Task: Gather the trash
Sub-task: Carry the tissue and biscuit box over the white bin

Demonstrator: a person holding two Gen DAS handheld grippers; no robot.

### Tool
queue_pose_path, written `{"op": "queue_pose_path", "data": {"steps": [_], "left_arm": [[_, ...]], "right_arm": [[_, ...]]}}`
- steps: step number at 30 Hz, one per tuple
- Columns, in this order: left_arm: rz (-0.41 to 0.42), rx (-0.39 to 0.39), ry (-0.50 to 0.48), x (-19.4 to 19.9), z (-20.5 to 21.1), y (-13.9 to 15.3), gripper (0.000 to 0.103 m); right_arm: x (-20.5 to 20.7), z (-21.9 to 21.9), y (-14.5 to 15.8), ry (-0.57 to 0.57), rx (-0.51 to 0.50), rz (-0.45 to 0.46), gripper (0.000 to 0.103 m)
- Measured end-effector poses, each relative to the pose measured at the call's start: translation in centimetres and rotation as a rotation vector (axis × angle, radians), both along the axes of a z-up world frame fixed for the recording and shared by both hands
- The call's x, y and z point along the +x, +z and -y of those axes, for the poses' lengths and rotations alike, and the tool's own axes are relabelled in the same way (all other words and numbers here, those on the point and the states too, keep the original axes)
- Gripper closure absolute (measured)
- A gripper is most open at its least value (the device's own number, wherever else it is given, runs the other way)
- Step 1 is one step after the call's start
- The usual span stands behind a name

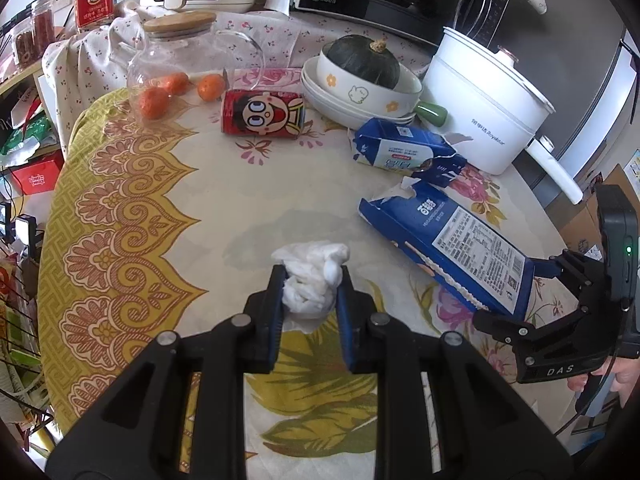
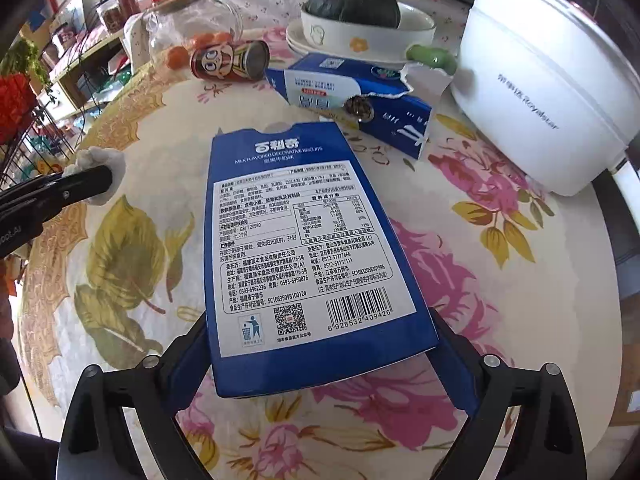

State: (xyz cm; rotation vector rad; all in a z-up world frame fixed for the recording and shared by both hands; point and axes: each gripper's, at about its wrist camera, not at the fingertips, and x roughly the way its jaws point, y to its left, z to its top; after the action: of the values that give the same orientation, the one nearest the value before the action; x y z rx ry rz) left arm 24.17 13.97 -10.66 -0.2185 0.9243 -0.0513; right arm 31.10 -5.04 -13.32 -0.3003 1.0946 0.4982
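My left gripper [image 1: 310,280] is shut on a crumpled white tissue [image 1: 310,276] over the table; the tissue also shows in the right wrist view [image 2: 102,168] at the far left. My right gripper [image 2: 320,344] is shut on a flat blue biscuit box [image 2: 304,240] by its near end; the box also shows in the left wrist view [image 1: 448,244]. A torn blue carton [image 1: 404,148] lies beyond it, in the right wrist view [image 2: 352,96] too. A red drink can [image 1: 262,112] lies on its side further back.
A white electric pot [image 1: 488,104] stands at the right. Stacked bowls [image 1: 360,96] hold a dark squash [image 1: 362,60]. A glass jar [image 1: 176,52] and several oranges [image 1: 154,102] sit at the back left. The round table [image 1: 120,200] has a floral cloth; shelves stand at the left.
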Motion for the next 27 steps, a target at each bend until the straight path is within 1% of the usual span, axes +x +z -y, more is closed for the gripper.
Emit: {"op": "queue_pose_path", "data": {"steps": [4, 5, 7, 11, 12, 14, 21, 24, 27], "left_arm": [[0.029, 0.002, -0.026, -0.9, 1.3, 2.2, 0.078], [0.036, 0.004, -0.033, -1.2, 1.7, 2.6, 0.078], [0.048, 0.006, -0.048, -1.8, 2.5, 3.6, 0.078], [0.072, 0.017, -0.080, -2.9, 4.1, 5.3, 0.078], [0.078, 0.021, -0.089, -3.2, 4.6, 5.7, 0.078], [0.089, 0.029, -0.109, -4.0, 5.7, 6.3, 0.078], [0.109, 0.037, -0.190, -5.9, 9.8, 7.3, 0.078], [0.114, 0.022, -0.232, -6.5, 11.8, 7.4, 0.078], [0.110, 0.003, -0.267, -6.8, 13.7, 7.1, 0.078]], "right_arm": [[-1.8, 2.1, 2.7, -0.016, 0.018, 0.066, 0.006], [-2.9, 2.3, 2.9, -0.020, 0.018, 0.082, 0.006], [-4.2, 3.2, 4.6, -0.033, 0.017, 0.110, 0.006], [-6.6, 4.9, 6.8, -0.074, 0.035, 0.141, 0.006], [-7.1, 5.8, 7.6, -0.083, 0.038, 0.144, 0.006], [-8.1, 7.1, 8.3, -0.109, 0.050, 0.147, 0.006], [-11.5, 11.2, 9.0, -0.192, 0.071, 0.148, 0.006], [-12.8, 13.5, 8.6, -0.247, 0.075, 0.130, 0.006], [-13.4, 15.8, 8.0, -0.305, 0.059, 0.096, 0.006]]}}
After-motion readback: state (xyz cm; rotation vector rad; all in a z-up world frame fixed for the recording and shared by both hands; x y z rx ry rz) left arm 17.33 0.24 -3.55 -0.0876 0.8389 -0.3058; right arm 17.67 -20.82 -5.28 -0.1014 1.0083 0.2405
